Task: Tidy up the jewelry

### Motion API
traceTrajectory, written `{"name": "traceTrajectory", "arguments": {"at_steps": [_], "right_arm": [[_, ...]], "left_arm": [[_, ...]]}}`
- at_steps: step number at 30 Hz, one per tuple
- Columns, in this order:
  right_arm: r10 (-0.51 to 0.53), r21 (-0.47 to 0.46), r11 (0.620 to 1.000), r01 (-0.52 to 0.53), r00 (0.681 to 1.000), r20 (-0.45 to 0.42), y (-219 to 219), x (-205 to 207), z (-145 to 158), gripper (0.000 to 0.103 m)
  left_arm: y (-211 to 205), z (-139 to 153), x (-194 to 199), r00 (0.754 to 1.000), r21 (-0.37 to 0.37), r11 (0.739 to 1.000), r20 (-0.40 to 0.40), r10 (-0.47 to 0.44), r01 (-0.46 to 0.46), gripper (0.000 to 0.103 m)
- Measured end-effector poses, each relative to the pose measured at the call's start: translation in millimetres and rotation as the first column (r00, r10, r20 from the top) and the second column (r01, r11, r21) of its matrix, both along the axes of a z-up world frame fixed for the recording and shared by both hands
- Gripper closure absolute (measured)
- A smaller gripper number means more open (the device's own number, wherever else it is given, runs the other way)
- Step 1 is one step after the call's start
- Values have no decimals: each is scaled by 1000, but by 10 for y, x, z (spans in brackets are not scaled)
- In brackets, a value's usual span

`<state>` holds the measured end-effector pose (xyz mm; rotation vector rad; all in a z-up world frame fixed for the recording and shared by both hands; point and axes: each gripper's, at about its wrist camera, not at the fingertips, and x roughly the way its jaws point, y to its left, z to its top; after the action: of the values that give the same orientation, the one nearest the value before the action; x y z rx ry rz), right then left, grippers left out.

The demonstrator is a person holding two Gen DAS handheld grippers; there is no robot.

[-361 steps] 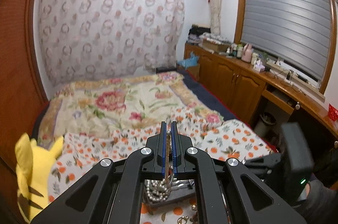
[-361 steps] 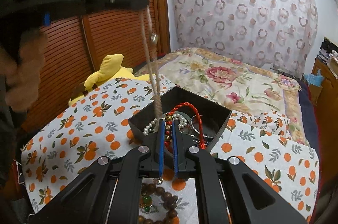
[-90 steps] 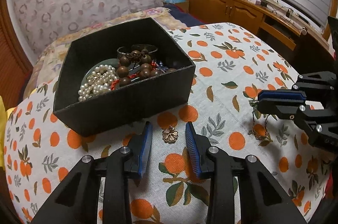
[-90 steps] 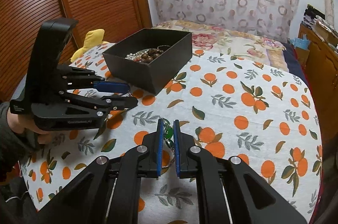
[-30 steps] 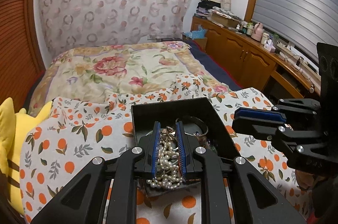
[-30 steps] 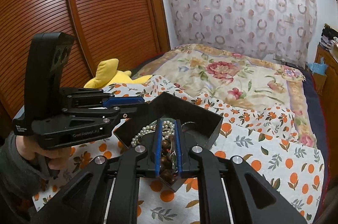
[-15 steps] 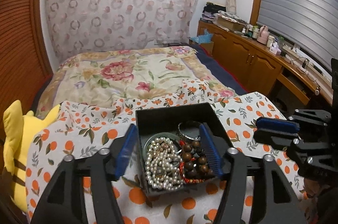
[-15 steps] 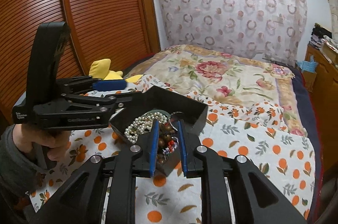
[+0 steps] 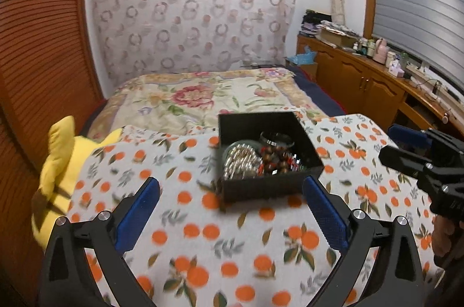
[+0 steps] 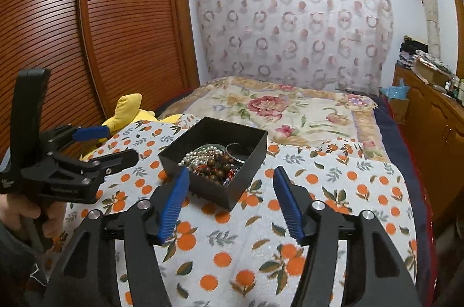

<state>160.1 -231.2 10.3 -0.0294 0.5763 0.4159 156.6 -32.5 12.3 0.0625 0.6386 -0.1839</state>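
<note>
A black open box (image 9: 269, 186) (image 10: 216, 192) sits on the orange-print cloth (image 9: 203, 243). Inside lies a heap of jewelry (image 9: 255, 159) (image 10: 211, 162): pearls, brown beads, a red cord, a metal bangle. My left gripper (image 9: 230, 182) hangs short of the box's near wall, its jaws opening wide, with nothing between the blue pads. My right gripper (image 10: 231, 171) is near the box's front corner, its jaws opening too and empty. Each gripper shows in the other's view, the right gripper (image 9: 406, 144) at the right edge and the left gripper (image 10: 116, 143) at the left, held by a hand (image 10: 20, 214).
A yellow plush toy (image 9: 63, 156) (image 10: 127, 110) lies at the cloth's left edge. A floral bedspread (image 9: 203, 98) stretches behind the box. Louvred wooden doors (image 10: 101, 31) stand on the left and wooden cabinets (image 9: 362, 86) on the right.
Both grippers were shut over the box a second ago, the left on a small flower pendant. Both have since opened wide and drawn back from the box.
</note>
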Motion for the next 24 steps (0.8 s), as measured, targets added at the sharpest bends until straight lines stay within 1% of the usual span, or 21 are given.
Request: {"name": "traceTrajectory", "arguments": {"at_steps": [4,6,8,11,13,19,24], "right_arm": [[-25,-4,1000,25,1000,16,9,-218,-3,26],[-42,-3,999,42,999,26,7,-320,2,22],[-62,6,998,62,997,40,6,-448,18,14],[-92,10,996,91,994,64,1,-597,39,6],[-120,12,993,119,989,82,-10,-725,60,2],[-180,33,984,178,979,100,-53,-976,96,2],[-189,39,982,186,974,123,-43,-1083,128,2]], "left_arm": [[38,26,-248,1000,9,1000,10,28,-28,8],[44,44,-360,999,12,999,19,34,-35,8],[59,68,-484,999,14,999,31,44,-44,8],[73,87,-615,997,3,998,38,60,-61,8],[103,101,-712,997,-10,998,41,69,-68,8],[160,118,-954,994,-15,996,55,93,-92,8],[198,111,-1074,993,-11,994,59,105,-105,8]]}}
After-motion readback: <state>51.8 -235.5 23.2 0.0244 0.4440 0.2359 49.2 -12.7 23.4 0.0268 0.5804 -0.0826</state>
